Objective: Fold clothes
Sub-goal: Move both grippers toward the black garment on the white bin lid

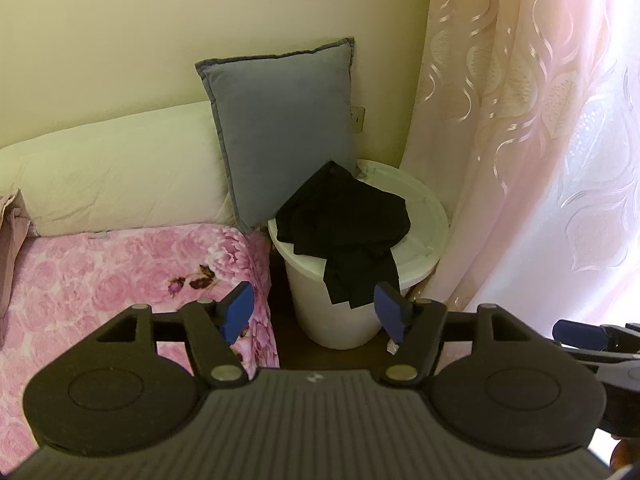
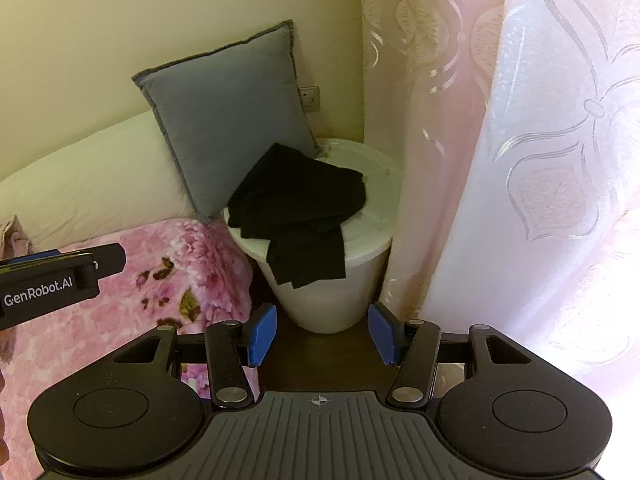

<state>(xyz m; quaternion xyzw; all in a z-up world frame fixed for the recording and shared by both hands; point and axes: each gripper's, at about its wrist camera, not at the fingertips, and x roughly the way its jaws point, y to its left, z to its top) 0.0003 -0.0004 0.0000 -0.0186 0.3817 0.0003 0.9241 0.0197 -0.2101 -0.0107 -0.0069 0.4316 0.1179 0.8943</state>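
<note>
A crumpled black garment [image 1: 344,228] lies on the lid of a white round bin [image 1: 416,208] beside the bed, one end hanging over the front rim. It also shows in the right wrist view [image 2: 300,208], on the same bin [image 2: 360,240]. My left gripper [image 1: 316,312] is open and empty, held in front of and below the garment. My right gripper [image 2: 322,332] is open and empty, also short of the bin. Part of the left gripper [image 2: 60,276] shows at the left edge of the right wrist view.
A bed with a pink floral blanket [image 1: 120,280] lies to the left, with a white pillow [image 1: 112,176] and a grey cushion [image 1: 280,136] against the cream wall. A pink patterned curtain [image 1: 540,140] hangs close on the right. Dark floor lies between bed and bin.
</note>
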